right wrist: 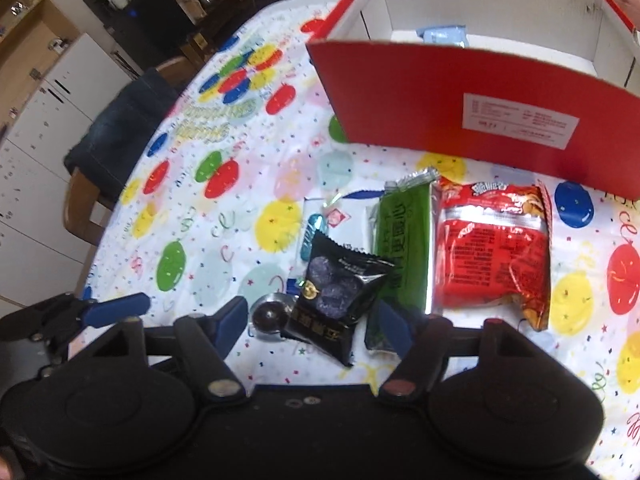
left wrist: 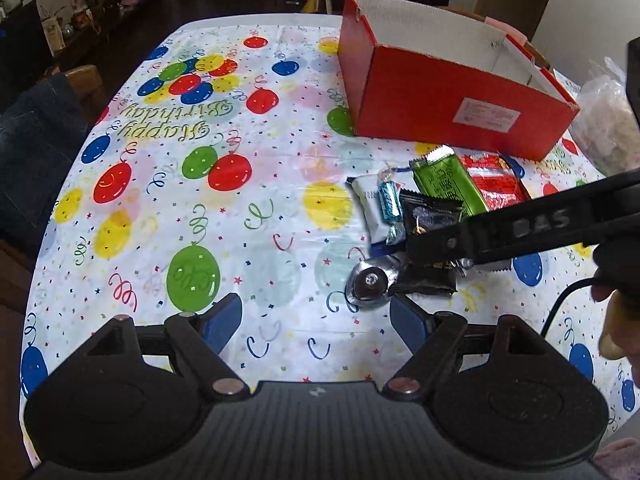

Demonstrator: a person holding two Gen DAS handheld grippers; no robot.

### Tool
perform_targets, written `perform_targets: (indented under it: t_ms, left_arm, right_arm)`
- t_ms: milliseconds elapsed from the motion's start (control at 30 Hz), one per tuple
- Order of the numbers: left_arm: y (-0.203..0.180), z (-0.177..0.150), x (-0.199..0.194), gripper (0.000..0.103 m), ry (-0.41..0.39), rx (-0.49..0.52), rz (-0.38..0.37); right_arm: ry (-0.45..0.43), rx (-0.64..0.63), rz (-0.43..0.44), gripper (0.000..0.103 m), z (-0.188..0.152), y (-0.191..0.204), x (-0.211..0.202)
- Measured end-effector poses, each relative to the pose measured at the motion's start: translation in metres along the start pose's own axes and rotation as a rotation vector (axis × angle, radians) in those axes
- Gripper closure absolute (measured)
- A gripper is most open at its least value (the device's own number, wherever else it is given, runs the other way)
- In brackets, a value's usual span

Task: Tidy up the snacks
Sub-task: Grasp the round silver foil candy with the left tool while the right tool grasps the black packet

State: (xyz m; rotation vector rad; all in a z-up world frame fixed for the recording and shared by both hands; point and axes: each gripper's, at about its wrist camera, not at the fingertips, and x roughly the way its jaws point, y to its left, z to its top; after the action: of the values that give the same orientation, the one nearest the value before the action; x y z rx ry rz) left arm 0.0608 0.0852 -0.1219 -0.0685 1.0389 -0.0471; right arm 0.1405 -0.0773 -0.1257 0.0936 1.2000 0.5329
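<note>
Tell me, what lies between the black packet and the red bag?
The green packet lies between the black packet and the red bag, its edge tucked under the black one. The right wrist view shows it best.

Both wrist views steeply down, sharing snacks (left wrist: 436, 200).

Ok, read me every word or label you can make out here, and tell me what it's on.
"Happy Birthday": balloon tablecloth, upside down in the left wrist view.
"BAS": right gripper's black arm, possibly cut off.
White label on the red box: too small.
Print on the black packet, green packet and red packet: blurred.
</note>
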Motion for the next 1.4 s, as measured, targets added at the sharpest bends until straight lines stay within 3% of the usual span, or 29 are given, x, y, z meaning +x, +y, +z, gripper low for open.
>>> perform_targets:
  t_ms: [133,233,500,633,900,1100,1133,1167,1400]
  left_arm:
    - [0.001,0.0,0.003,0.025,0.004,0.0,-0.008]
    - [-0.002,0.001,0.008,0.032,0.015,0.011,-0.019]
    - [-0.013,0.005,0.021,0.04,0.025,0.078,-0.094]
    - [-0.014,0.008,0.031,0.043,0.042,0.082,-0.137]
    - [-0.015,0.015,0.041,0.061,0.063,0.103,-0.179]
    - [-0.024,0.015,0.048,0.074,0.07,0.151,-0.164]
    - [-0.024,0.015,0.049,0.076,0.07,0.155,-0.155]
    - [-0.024,0.015,0.05,0.082,0.07,0.157,-0.152]
    - [-0.022,0.015,0.049,0.082,0.065,0.146,-0.161]
  right_arm:
    - [0.01,0.038,-0.027,0.037,0.004,0.002,0.006]
    - [0.018,0.041,-0.051,0.038,0.006,0.007,0.011]
    - [0.033,0.013,-0.112,0.058,0.006,0.013,0.019]
    - [0.04,0.027,-0.1,0.067,0.006,0.008,0.018]
    - [0.014,0.011,-0.097,0.072,0.004,0.004,0.006]
    - [-0.014,0.021,-0.074,0.074,0.002,-0.001,-0.012]
    - [-0.016,0.023,-0.074,0.088,0.001,-0.002,-0.013]
    - [-0.016,0.023,-0.081,0.092,0.001,-0.002,-0.014]
    - [-0.017,0.028,-0.077,0.091,0.0,-0.007,-0.014]
